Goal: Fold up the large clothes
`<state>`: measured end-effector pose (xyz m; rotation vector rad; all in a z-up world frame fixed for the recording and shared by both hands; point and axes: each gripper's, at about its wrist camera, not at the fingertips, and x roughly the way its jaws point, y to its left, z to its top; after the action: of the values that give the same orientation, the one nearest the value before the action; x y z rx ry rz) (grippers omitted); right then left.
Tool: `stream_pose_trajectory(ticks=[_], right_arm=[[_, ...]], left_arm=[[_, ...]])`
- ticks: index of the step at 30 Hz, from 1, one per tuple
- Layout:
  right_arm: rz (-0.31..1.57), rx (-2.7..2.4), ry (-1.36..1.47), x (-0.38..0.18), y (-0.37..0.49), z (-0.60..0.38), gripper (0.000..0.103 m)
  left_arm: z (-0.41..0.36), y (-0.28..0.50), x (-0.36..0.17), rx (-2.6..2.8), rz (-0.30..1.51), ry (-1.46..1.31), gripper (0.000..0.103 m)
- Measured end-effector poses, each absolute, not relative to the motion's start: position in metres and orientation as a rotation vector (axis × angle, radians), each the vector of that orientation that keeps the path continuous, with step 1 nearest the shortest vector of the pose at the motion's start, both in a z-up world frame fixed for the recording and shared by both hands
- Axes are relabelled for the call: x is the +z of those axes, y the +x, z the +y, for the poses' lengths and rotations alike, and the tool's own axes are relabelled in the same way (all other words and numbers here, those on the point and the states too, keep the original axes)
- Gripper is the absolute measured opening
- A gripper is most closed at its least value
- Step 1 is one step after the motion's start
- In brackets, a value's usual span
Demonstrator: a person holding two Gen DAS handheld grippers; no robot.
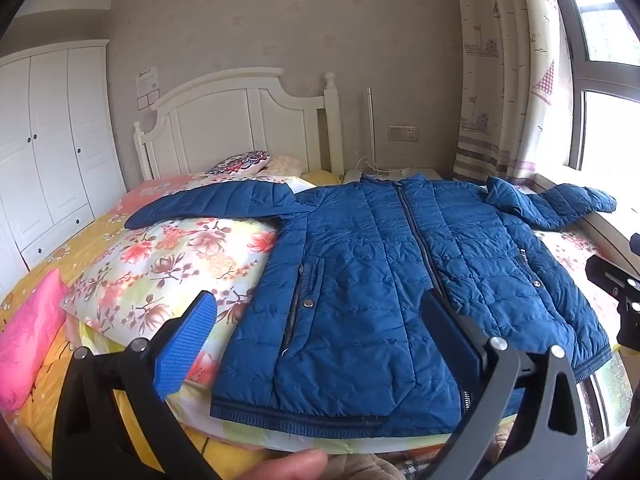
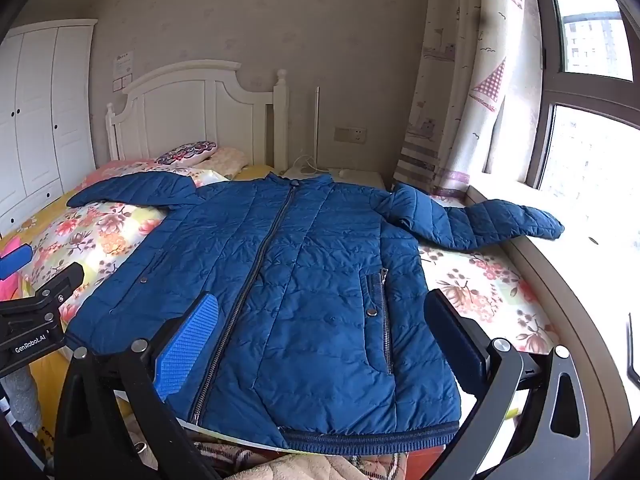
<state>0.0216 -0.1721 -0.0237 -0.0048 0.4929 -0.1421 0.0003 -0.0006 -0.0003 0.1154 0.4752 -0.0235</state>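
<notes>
- Left wrist view: blue quilted jacket (image 1: 384, 280) lies face up on the floral duvet (image 1: 172, 264), zipper (image 1: 420, 240) shut, collar toward the white headboard (image 1: 240, 128), hem toward me.
- My left gripper (image 1: 320, 344) stands wide, nothing between the pads, hanging over the hem on the side with the pocket zip (image 1: 296, 308). No contact with fabric that I can see.
- Right wrist view: my right gripper (image 2: 320, 340) is just as wide and empty, above the hem on the window side, near the other pocket (image 2: 378, 292).
- Both sleeves are spread out: one sleeve (image 1: 212, 204) lies across the duvet toward the wardrobe (image 1: 52, 140), the other sleeve (image 2: 480, 220) reaches onto the window ledge (image 2: 568, 264) and is kinked at the shoulder.
- Nothing is folded yet; I judge the step in hand is the first grasp.
- Plan: take the sleeves first. Left claw pinches the duvet-side cuff, right claw the ledge-side cuff, then I lay each across the chest, parallel to the zipper.
- Padding is puffy and slippery, so I should bite deep, through both layers, or it will squirt out.
- Lift the ledge sleeve clear before swinging; dragging it could pull the body off square.
- Keep the hem edge (image 2: 372, 436) straight as the reference line; it overhangs the duvet edge slightly, so I avoid tugging it toward me.
- After the sleeves, fold the sides in, then hem to collar, pressing air out.
</notes>
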Motion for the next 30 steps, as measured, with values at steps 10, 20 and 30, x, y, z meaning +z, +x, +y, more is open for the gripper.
stream_pose_trajectory(ticks=[10,20,30], right_arm=[[0.497,-0.144,-0.002,-0.0244,0.0227,-0.1717,0.099],[0.499,-0.143,0.004,-0.0286,0.0234,-0.1696,0.099],[0.500,-0.140,0.005,-0.0253,0.0230,-0.1717,0.099]], left_arm=[[0.0034,-0.0017,-0.0007,-0.021,0.478,0.099,0.101],[0.0030,-0.0024,0.0001,-0.019,0.479,0.103,0.101],[0.0010,-0.0021,-0.0019,-0.019,0.479,0.106,0.101]])
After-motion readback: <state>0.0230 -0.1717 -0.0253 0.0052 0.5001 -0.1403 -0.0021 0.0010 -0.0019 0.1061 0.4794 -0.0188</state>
